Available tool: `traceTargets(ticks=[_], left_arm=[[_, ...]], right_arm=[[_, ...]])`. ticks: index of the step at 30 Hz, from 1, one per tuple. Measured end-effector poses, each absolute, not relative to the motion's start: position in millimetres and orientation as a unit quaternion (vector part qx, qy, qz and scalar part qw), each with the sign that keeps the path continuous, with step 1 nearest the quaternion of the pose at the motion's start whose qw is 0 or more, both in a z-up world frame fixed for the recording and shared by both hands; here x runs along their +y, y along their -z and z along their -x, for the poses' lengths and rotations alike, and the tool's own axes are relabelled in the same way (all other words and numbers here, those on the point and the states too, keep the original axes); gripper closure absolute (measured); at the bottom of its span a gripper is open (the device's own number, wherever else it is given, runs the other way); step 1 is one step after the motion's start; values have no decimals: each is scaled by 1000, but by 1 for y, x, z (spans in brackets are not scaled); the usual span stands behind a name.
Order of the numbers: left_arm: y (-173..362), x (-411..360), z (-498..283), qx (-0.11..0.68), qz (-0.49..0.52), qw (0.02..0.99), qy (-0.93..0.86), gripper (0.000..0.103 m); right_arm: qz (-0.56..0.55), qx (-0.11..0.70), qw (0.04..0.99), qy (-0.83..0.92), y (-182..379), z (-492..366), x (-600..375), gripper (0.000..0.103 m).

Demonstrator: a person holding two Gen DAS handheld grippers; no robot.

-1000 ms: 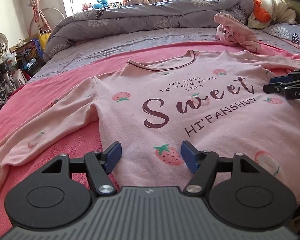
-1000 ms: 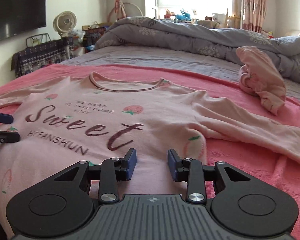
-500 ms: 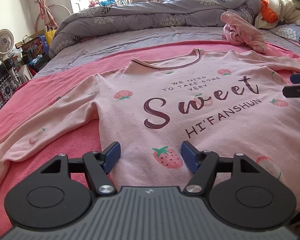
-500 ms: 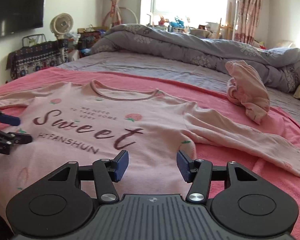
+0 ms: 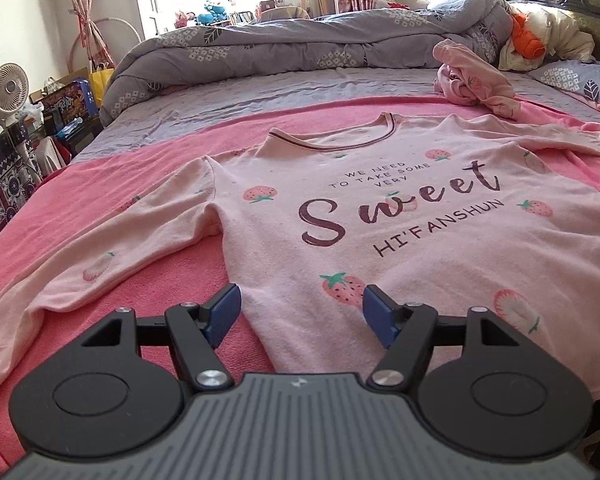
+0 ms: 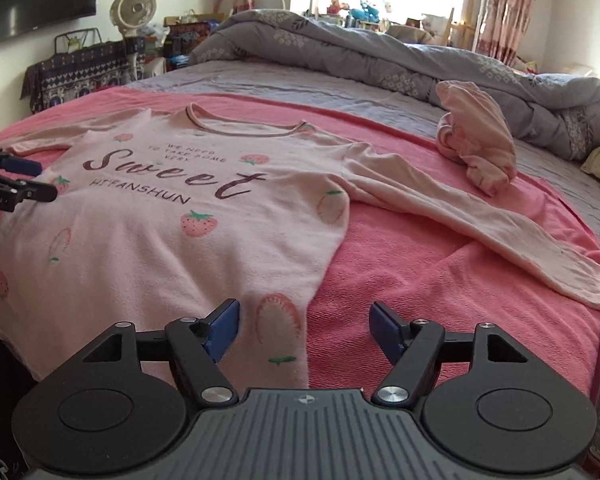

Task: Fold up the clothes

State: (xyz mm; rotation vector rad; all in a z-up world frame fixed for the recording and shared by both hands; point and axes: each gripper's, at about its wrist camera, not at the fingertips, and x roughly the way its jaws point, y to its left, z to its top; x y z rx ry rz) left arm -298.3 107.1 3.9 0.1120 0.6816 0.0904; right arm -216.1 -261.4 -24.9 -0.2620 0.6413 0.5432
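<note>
A pale pink long-sleeved shirt [image 5: 380,216] [image 6: 172,220] with strawberries and the word "Sweet" lies flat, front up, on a pink blanket [image 5: 112,192] [image 6: 440,280], both sleeves spread out. My left gripper [image 5: 302,314] hovers open over the shirt's lower left hem corner, nothing between its blue pads. My right gripper [image 6: 304,326] hangs over the lower right hem edge with its jaws opening and no cloth pinched. The left gripper's tips [image 6: 28,182] show at the left edge of the right wrist view.
A crumpled pink garment [image 5: 472,80] [image 6: 476,140] lies beyond the shirt on the grey sheet. A bunched grey duvet [image 5: 300,48] runs along the far side. Pillows and an orange-and-cream bundle [image 5: 540,40] sit by the headboard. A fan [image 5: 4,92] and clutter stand beside the bed.
My right gripper's jaws have widened and it has slid right along the hem toward the shirt's right edge. The left gripper has drawn back slightly and stays open.
</note>
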Motion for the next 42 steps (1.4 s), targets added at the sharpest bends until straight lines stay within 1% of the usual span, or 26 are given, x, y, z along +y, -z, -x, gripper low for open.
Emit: traceTargets(ticks=[4,7,10,13,15,19,24,27,31,35,38,42], left_arm=[[-25,99,293,306,-75,948,-44,33],[-30,90,283,299,-88,949,-36,33],[-21,82,277,314,-98,944,-26,33],[-2,81,281,344,-103,933,-22,32],[10,85,289,357,-99,929,-24,32],[1,97,302,353,-75,932,-34,31],[-16,95,297,334,-96,937,-42,31],[-19,88,288,329,-98,938,-37,31],[-20,80,277,326,-97,940,-23,31],[-18,72,261,329,-101,939,-16,31],[-17,68,247,332,-108,937,-13,31],[-19,59,221,334,-115,935,-4,31]], right_arm=[[111,288,909,-280,19,218,-258,32],[132,301,900,-285,34,220,-250,31],[144,302,901,-276,50,226,-255,26],[131,314,904,-260,50,228,-275,20],[116,319,905,-255,47,230,-288,20],[103,302,912,-259,35,233,-292,20],[76,263,917,-291,14,231,-278,20],[51,253,916,-307,7,222,-271,20],[4,249,930,-271,3,200,-278,20],[-84,262,939,-208,7,171,-312,21],[-106,256,946,-168,8,160,-339,23],[-117,223,964,-85,-8,143,-391,23]])
